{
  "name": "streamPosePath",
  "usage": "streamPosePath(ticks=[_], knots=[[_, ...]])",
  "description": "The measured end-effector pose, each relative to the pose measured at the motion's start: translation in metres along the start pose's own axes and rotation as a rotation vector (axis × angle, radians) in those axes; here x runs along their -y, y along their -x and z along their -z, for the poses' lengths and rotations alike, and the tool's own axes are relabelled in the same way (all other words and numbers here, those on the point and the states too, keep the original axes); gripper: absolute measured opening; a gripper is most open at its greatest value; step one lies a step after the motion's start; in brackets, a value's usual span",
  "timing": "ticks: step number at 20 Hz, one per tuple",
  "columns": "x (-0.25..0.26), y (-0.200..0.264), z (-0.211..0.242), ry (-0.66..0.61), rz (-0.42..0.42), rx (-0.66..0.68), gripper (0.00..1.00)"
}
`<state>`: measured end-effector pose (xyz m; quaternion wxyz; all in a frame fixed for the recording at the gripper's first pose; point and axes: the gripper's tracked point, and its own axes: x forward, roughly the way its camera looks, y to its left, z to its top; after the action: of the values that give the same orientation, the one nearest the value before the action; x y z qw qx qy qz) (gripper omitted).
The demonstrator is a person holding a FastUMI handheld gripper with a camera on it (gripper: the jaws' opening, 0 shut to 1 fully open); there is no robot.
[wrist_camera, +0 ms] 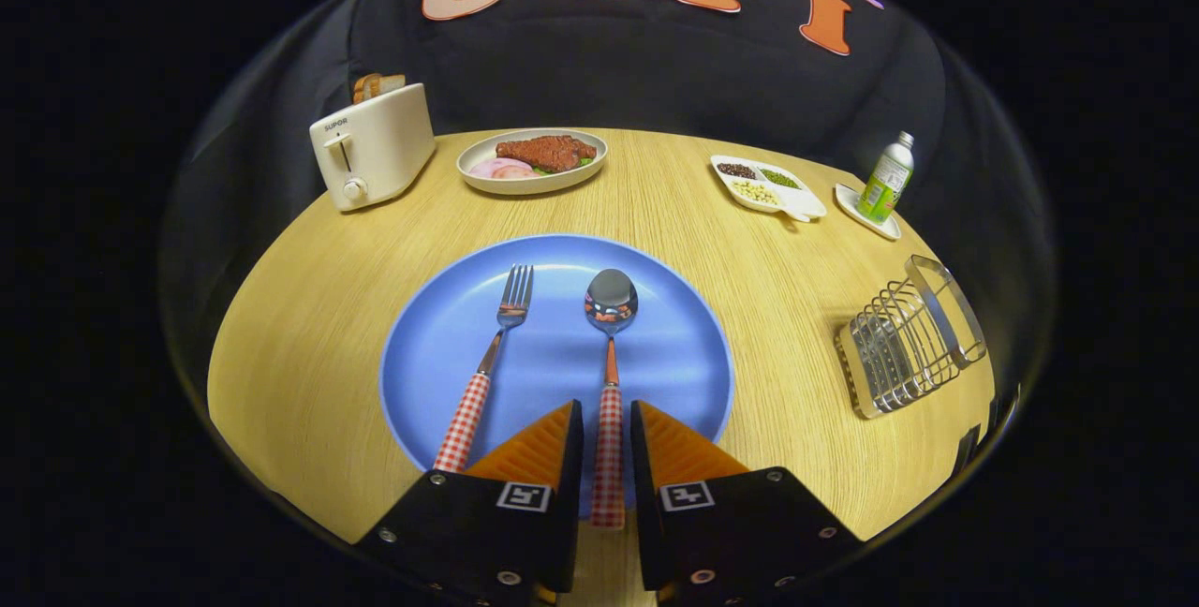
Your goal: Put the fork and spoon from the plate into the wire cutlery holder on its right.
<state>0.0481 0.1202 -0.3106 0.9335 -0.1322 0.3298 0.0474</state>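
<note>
A: Spoon [610,373] lies on the blue plate [431,345], its checked handle running back between the two fingers [564,457]. The fork [487,368] lies just beside it on the plate, on the left, apart from the fingers.

B: And the gripper [606,420], does it hold already?

A: I judge not. The fingers are spread a little, with the handle in the gap; I see a thin space on each side, so they do not pinch it yet. To do this step well, I would close evenly on the handle, near its middle, and lift straight up so the bowl does not drag on the plate.

B: Where must it go?

A: To the wire cutlery holder [904,340], on the right of the plate, well apart from it. It stands near the counter [309,345] edge, so a hard push may slide it off.

B: Is the way free?

A: Between plate and holder the counter is bare. The toaster [373,146], the food dish [532,160], the divided tray [766,185] and the bottle [886,178] stand far beyond.
</note>
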Motion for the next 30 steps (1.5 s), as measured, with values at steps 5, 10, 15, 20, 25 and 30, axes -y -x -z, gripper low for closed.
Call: streamPosePath(ticks=[5, 10, 15, 20, 25, 30], knots=[[0.001, 0.006, -0.003, -0.039, -0.030, -0.028, 0.07], [0.010, 0.033, -0.021, -0.036, -0.095, -0.038, 0.06], [0.055, 0.074, -0.037, 0.036, -0.121, -0.061, 0.05], [0.123, 0.121, -0.051, 0.083, -0.105, -0.114, 0.05], [0.179, 0.152, -0.069, 0.150, -0.086, -0.189, 0.05], [0.214, 0.154, -0.065, 0.151, -0.104, -0.330, 0.06]])
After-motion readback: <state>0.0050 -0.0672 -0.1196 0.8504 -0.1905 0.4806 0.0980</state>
